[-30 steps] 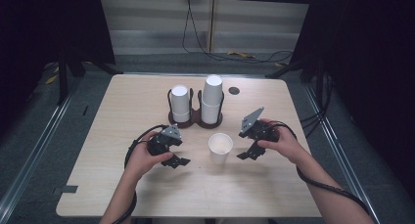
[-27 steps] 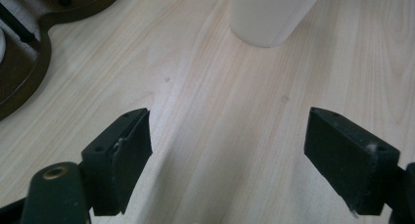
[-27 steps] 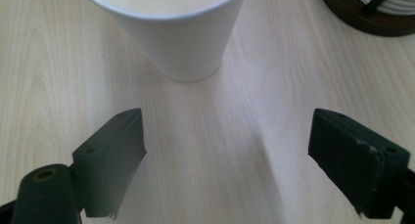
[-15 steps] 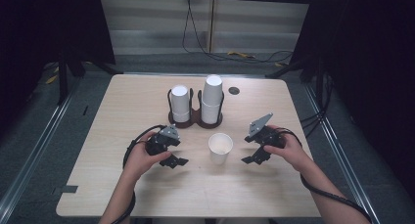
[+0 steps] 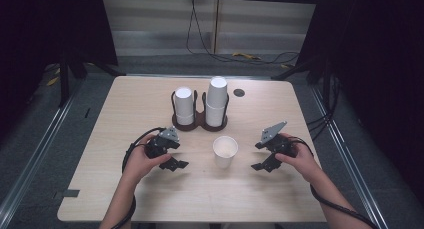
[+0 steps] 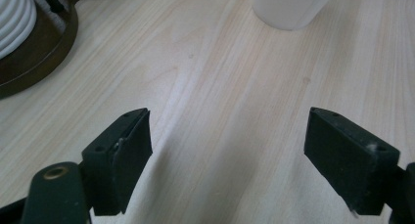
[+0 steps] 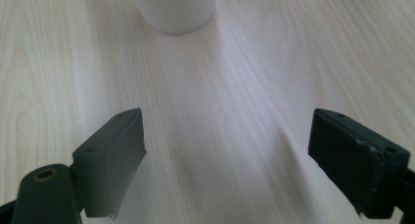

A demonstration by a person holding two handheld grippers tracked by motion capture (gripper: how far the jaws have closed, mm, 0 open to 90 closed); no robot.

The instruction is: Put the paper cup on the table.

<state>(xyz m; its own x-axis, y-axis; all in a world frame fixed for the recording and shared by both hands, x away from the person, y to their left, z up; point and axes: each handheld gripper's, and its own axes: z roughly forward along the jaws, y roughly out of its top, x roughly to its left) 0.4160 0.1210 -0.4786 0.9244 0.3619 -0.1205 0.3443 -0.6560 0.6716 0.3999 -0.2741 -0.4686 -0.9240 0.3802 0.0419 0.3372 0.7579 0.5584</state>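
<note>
A single white paper cup [image 5: 225,150] stands upright in the middle of the wooden table [image 5: 125,109]. To its left my left gripper [image 5: 176,158] rests low over the wood, jaws wide open and empty; the cup's base [image 6: 289,8] shows ahead of it at upper right. On the cup's right my right gripper [image 5: 258,156] is also open and empty, pointing at the cup's base [image 7: 173,10]. Behind the cup a dark wooden holder [image 5: 197,121] carries a white cup [image 5: 184,105] on the left and a taller stack of white cups [image 5: 217,101] on the right.
A small dark round disc [image 5: 239,93] lies on the table behind the holder. The holder's brown base [image 6: 34,53] and ribbed cups sit close at my left gripper's upper left. Cables trail from both grippers. Metal rails run along the floor on both sides.
My right gripper has drawn back to the right, away from the single cup, and sunk closer to the table. The left gripper has stayed where it was.
</note>
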